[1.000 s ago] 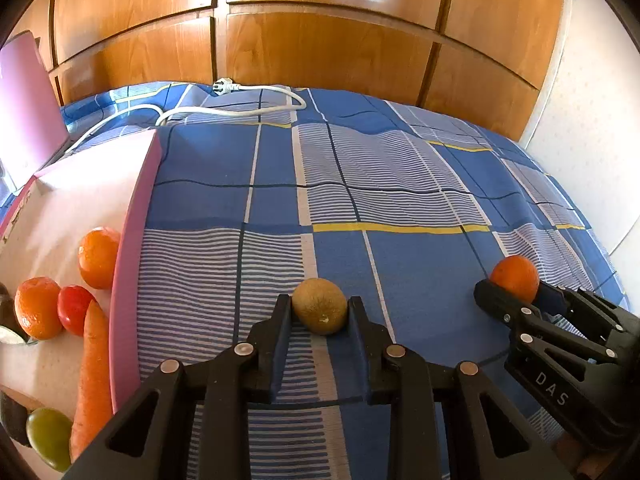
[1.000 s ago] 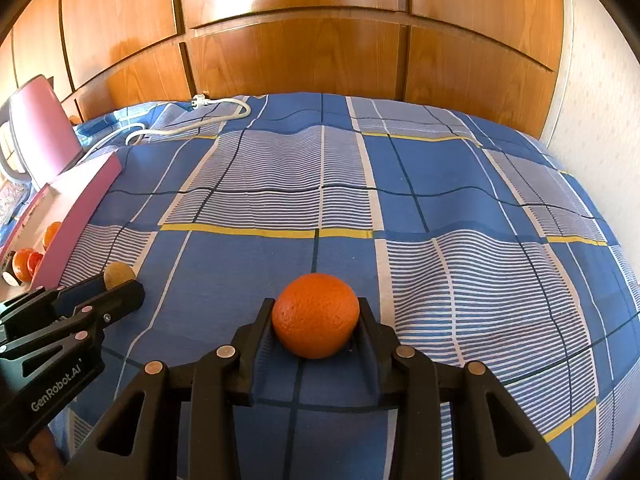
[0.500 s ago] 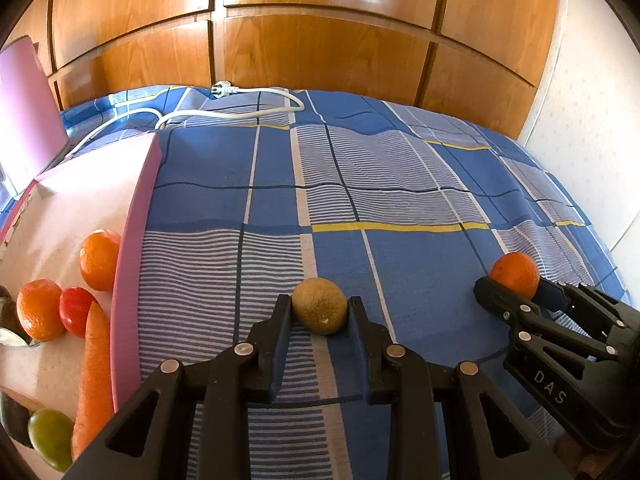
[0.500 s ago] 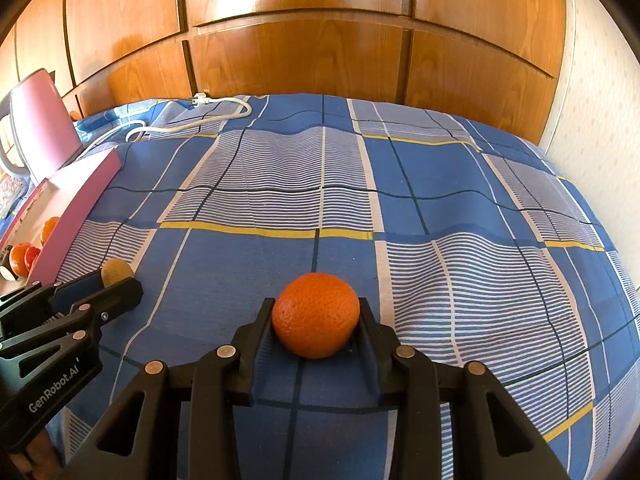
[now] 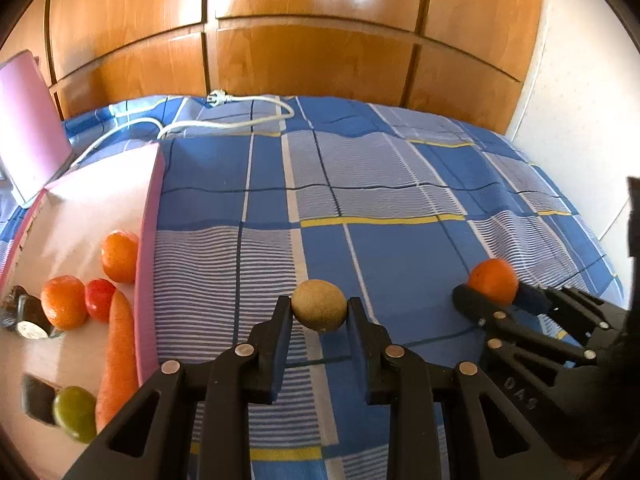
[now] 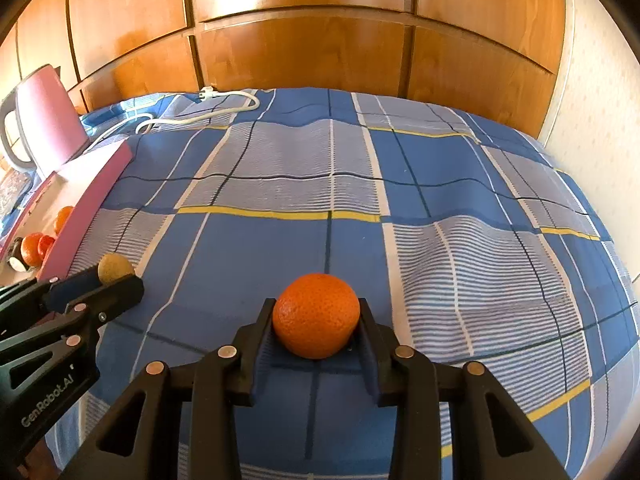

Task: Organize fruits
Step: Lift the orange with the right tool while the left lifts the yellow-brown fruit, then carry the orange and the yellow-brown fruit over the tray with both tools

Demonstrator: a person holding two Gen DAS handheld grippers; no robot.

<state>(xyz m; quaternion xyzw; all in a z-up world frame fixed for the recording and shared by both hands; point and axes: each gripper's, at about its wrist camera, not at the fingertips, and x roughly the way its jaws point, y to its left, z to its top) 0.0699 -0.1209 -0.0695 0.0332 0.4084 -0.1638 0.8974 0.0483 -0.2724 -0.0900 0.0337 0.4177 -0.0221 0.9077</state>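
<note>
My left gripper (image 5: 319,312) is shut on a brown kiwi (image 5: 319,305) and holds it above the blue plaid bedspread (image 5: 380,200). My right gripper (image 6: 316,320) is shut on an orange (image 6: 316,316) above the same bedspread. Each gripper shows in the other's view: the right one with its orange (image 5: 493,280) at the right, the left one with its kiwi (image 6: 115,267) at the left. A pink-rimmed tray (image 5: 146,240) lies to the left and holds two oranges (image 5: 64,307), a red tomato (image 5: 100,299), a carrot (image 5: 120,356) and a green fruit (image 5: 75,413).
A pink kettle (image 6: 44,120) stands behind the tray. A white power cable with plug (image 5: 224,120) lies at the bed's far edge. A wooden panelled wall (image 6: 320,40) rises behind the bed and a pale wall (image 5: 580,80) runs along the right.
Both grippers keep hold of their fruits. The views have shifted only slightly; the left gripper has drifted a little.
</note>
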